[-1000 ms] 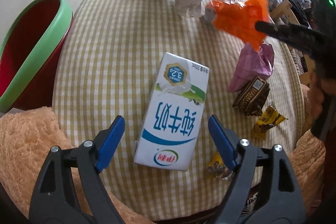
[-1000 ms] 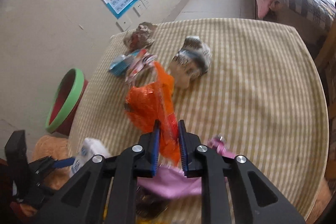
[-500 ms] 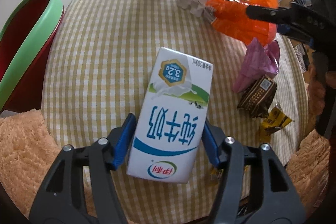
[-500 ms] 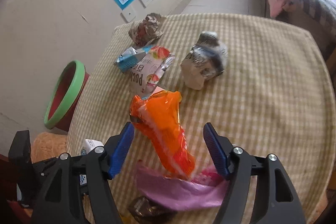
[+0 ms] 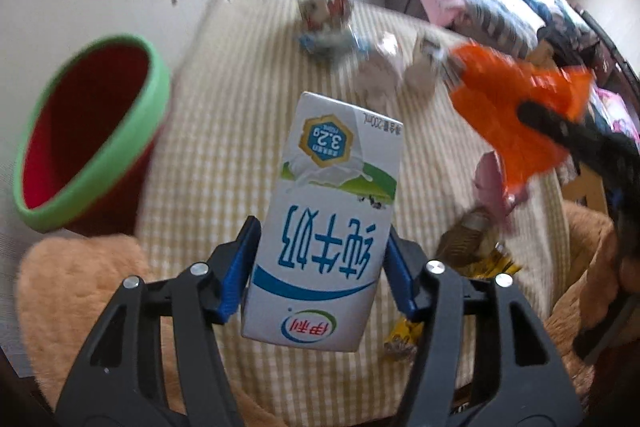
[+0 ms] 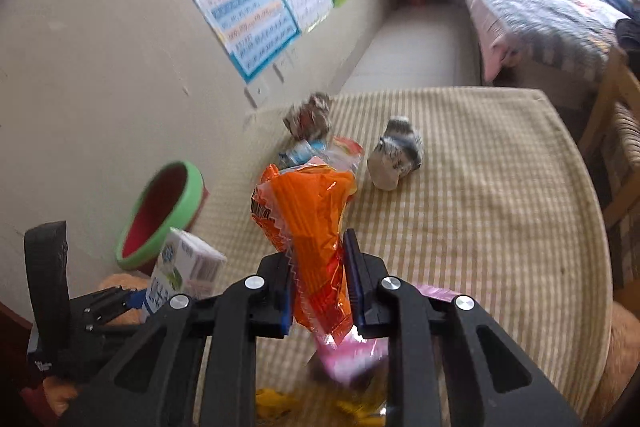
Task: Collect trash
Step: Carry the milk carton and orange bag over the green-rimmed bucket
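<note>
Your left gripper (image 5: 320, 267) clamps the white-and-blue milk carton (image 5: 326, 227) between its blue pads, lifted above the checked tablecloth (image 5: 224, 131); your right gripper (image 6: 318, 283) pinches the crinkled orange plastic wrapper (image 6: 310, 223).

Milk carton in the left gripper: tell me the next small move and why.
Probably carry the milk carton leftward over the red bin. The left gripper is clamped on its sides, the carton seems lifted off the checked table, and the bin's mouth sits open beside the table.

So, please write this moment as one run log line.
left gripper: shut on milk carton | right gripper: shut on orange wrapper | bin: not reached
</note>
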A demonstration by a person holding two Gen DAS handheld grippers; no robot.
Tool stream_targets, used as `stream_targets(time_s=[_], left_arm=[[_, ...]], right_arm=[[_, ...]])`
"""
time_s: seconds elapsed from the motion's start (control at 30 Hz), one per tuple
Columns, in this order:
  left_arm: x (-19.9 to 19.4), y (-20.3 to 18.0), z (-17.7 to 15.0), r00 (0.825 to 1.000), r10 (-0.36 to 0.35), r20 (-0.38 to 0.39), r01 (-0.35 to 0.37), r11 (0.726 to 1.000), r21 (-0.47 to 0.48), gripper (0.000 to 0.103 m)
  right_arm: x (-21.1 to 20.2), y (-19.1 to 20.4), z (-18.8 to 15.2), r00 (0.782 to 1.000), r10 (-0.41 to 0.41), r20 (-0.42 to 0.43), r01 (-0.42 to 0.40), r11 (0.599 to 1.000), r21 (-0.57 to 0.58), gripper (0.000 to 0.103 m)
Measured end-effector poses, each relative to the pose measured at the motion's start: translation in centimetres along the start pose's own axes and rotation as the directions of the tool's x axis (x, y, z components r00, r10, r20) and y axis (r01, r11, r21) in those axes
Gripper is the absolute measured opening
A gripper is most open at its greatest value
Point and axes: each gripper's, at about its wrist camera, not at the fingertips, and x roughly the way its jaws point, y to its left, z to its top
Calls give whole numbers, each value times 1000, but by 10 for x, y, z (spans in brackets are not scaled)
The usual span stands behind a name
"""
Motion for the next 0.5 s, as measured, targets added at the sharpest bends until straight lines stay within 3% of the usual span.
stream_targets(time_s=[0.23, 0.5], left_arm=[[-37, 4, 23, 991, 58, 121, -58, 998, 2, 57], [-59, 9, 29, 980, 80, 184, -80, 997, -8, 57]], right_arm=[[-31, 18, 1, 998, 9, 67, -12, 999, 47, 21], [-37, 46, 1, 998, 30, 61, -30, 1000, 7, 21]])
